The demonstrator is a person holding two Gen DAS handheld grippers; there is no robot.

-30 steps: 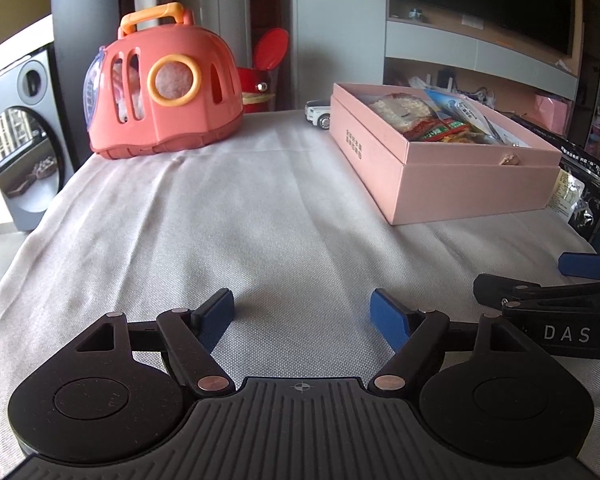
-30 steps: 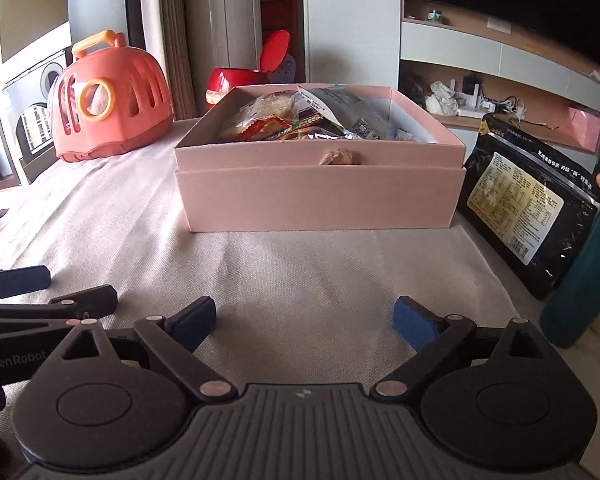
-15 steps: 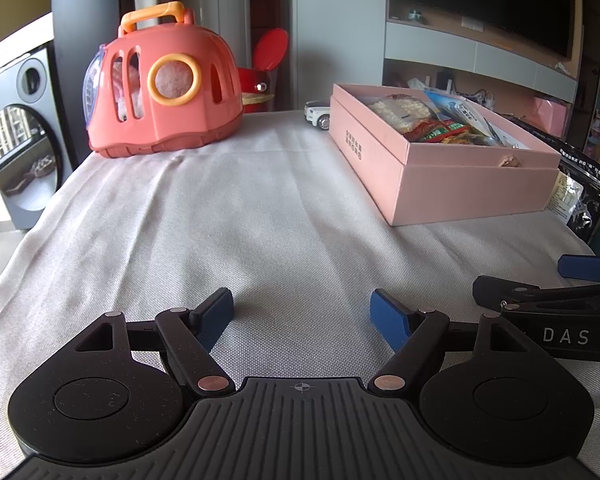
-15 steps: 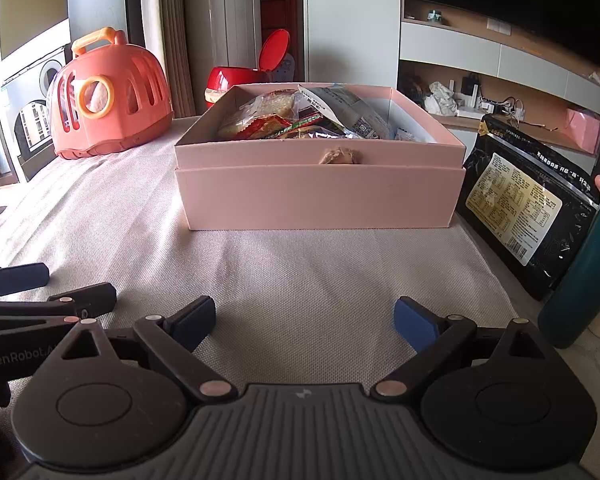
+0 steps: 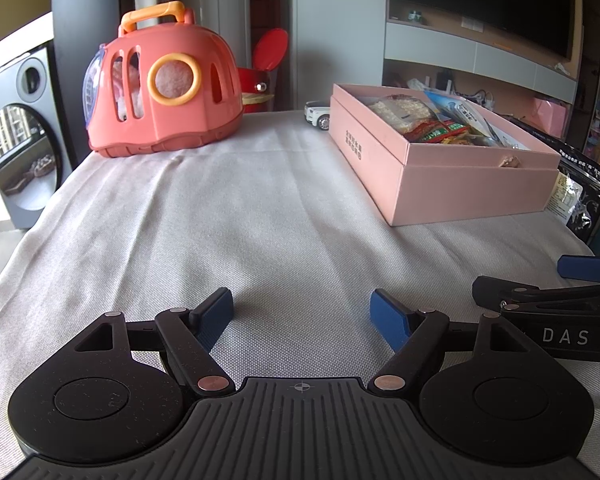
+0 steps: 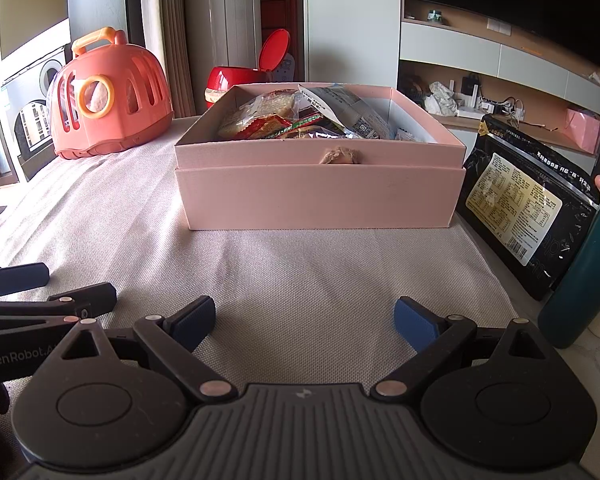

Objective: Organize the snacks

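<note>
Both grippers (image 5: 302, 308) (image 6: 305, 318) hover empty, jaws apart, near the seemingly full snack box (image 6: 320, 188).

"DAS" on the right hand-held gripper (image 5: 588, 280); "GenRobot.A" on the left hand-held gripper (image 6: 40, 292).

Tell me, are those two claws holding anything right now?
Nothing is held. The left gripper and right gripper both stand open over bare cloth.

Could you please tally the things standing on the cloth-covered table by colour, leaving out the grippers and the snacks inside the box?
Pink: 1, the box
Coral orange: 1, the carrier
Black: 1, the snack bag
White: 1, the toy car
Total: 4
</note>
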